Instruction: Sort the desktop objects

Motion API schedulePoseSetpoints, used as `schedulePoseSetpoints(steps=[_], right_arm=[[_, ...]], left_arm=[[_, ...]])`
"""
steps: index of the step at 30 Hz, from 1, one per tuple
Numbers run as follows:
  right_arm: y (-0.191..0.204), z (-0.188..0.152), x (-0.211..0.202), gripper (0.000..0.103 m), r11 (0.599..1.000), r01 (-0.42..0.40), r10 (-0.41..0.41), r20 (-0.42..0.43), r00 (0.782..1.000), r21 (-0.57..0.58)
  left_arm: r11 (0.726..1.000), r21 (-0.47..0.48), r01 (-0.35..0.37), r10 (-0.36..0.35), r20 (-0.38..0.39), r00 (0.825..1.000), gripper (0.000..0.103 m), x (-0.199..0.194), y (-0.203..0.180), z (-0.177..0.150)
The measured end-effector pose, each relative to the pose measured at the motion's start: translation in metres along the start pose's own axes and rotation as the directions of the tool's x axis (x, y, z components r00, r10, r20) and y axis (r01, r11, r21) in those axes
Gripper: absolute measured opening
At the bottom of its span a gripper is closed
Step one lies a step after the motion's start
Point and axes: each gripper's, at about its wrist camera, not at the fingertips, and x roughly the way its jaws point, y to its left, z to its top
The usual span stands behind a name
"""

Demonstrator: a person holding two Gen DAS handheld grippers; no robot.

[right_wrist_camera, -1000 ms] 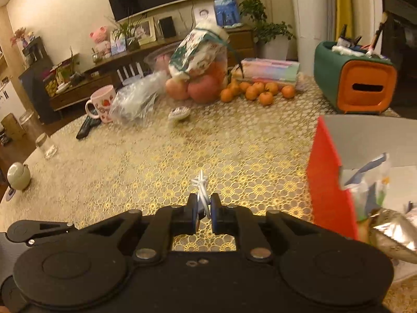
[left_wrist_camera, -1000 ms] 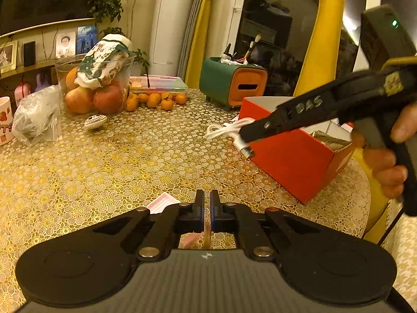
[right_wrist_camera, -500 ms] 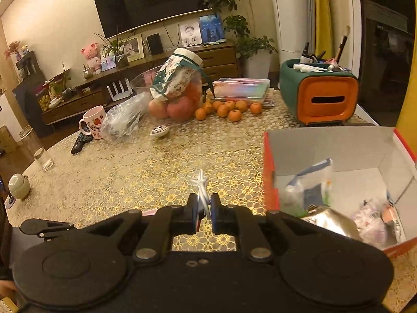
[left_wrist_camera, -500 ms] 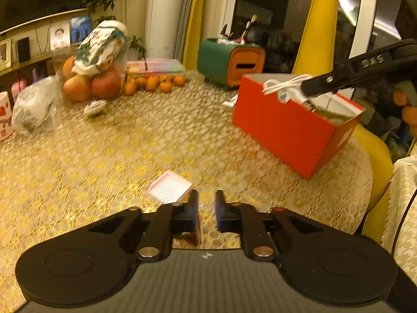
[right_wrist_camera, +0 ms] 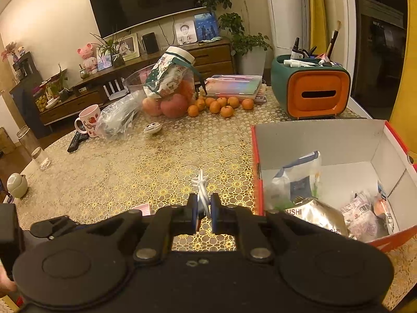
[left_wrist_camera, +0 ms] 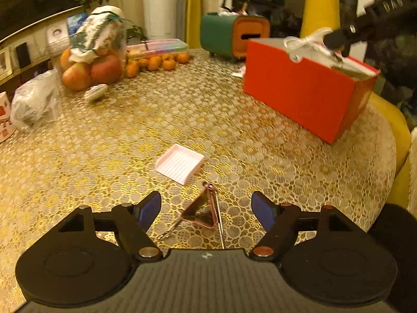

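My left gripper (left_wrist_camera: 206, 203) hangs low over the gold lace tablecloth and its jaws are opening. A pink triangular item with thin metal rods (left_wrist_camera: 202, 210) lies on the cloth between them, untouched by the pads. Just beyond it rests a pink ridged tray (left_wrist_camera: 179, 163). My right gripper (right_wrist_camera: 203, 206) is shut on a bundled white cable (right_wrist_camera: 201, 185), next to the left wall of the open red box (right_wrist_camera: 256, 167). From the left wrist view the right gripper (left_wrist_camera: 331, 40) holds the white cable (left_wrist_camera: 305, 39) above the red box (left_wrist_camera: 299, 91).
The box holds several packets (right_wrist_camera: 312, 208). At the table's far side are a fruit bowl (right_wrist_camera: 166, 96), small oranges (right_wrist_camera: 221, 104), a green and orange organiser (right_wrist_camera: 312, 91), a plastic bag (right_wrist_camera: 117, 120), a mug (right_wrist_camera: 87, 121), a remote (right_wrist_camera: 77, 140) and a glass jar (right_wrist_camera: 34, 148).
The left jaws have parted and sunk toward the table, leaving the pink triangular item lying between them. The right gripper carried the cable rightward to the red box, then held still.
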Motion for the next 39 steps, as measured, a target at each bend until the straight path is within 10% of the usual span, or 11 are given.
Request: schedulePoseSetpoints(steps=[6, 14, 39], right_arm=[[-0.002, 0.0, 0.001, 0.009, 1.0, -0.001, 0.001, -0.001, 1.0, 0.003], [-0.008, 0.0, -0.006, 0.009, 1.0, -0.004, 0.004, 0.011, 1.0, 0.007], [-0.106, -0.005, -0.055, 0.009, 0.988, 0.096, -0.109, 0.101, 0.989, 0.122]], left_arm=[[0.999, 0.028, -0.04, 0.041, -0.03, 0.999, 0.037, 0.007, -0.004, -0.005], [0.999, -0.015, -0.031, 0.031, -0.015, 0.999, 0.023, -0.002, -0.003, 0.005], [0.983, 0.008, 0.184, -0.184, 0.102, 0.978, 0.022, -0.025, -0.085, 0.135]])
